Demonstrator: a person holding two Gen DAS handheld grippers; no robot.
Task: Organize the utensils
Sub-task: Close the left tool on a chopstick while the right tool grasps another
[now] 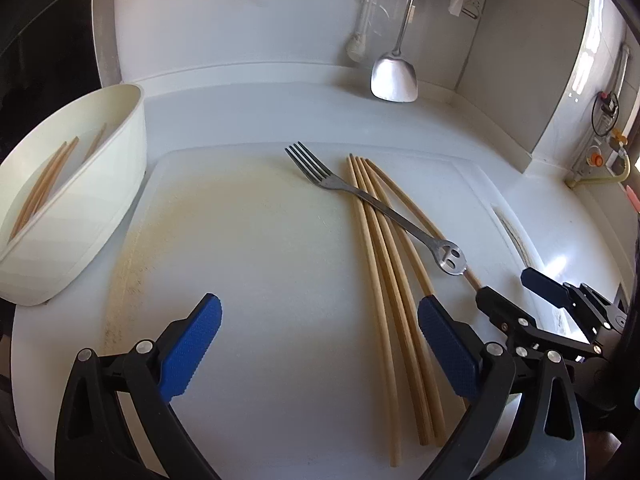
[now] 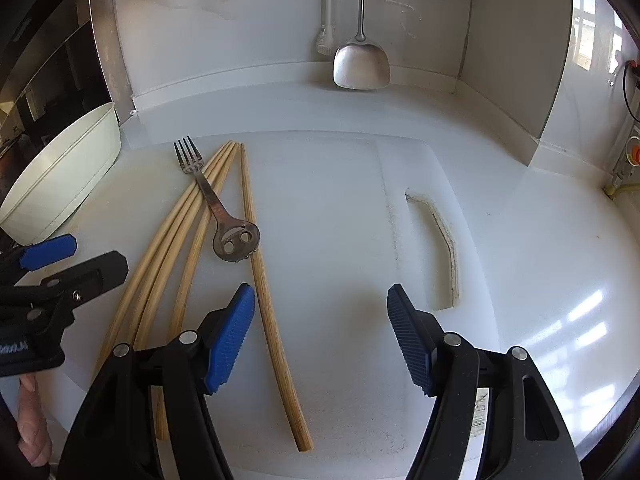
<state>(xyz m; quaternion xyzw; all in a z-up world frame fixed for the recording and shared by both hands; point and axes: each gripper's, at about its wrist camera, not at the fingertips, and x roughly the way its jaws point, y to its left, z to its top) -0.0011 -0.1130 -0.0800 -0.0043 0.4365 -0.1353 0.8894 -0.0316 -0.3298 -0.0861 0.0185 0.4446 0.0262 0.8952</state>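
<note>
Several wooden chopsticks [image 1: 386, 280] lie side by side on a white cutting board [image 1: 248, 240]. A metal fork [image 1: 372, 200] with a face-shaped handle end lies across them. They also show in the right wrist view: chopsticks [image 2: 264, 292] and fork [image 2: 216, 204]. A cream oval holder [image 1: 76, 208] at the left holds a few chopsticks. My left gripper [image 1: 320, 332] is open and empty, just left of the chopsticks. My right gripper [image 2: 320, 332] is open and empty, to the right of them; it also shows in the left wrist view [image 1: 516, 292].
A steel spatula [image 1: 394, 76] and a white brush [image 1: 356, 48] hang against the back wall. The cutting board has a handle slot [image 2: 440, 244] at its right. The holder's outer wall [image 2: 60, 176] shows at the left. A wall corner juts out at the right.
</note>
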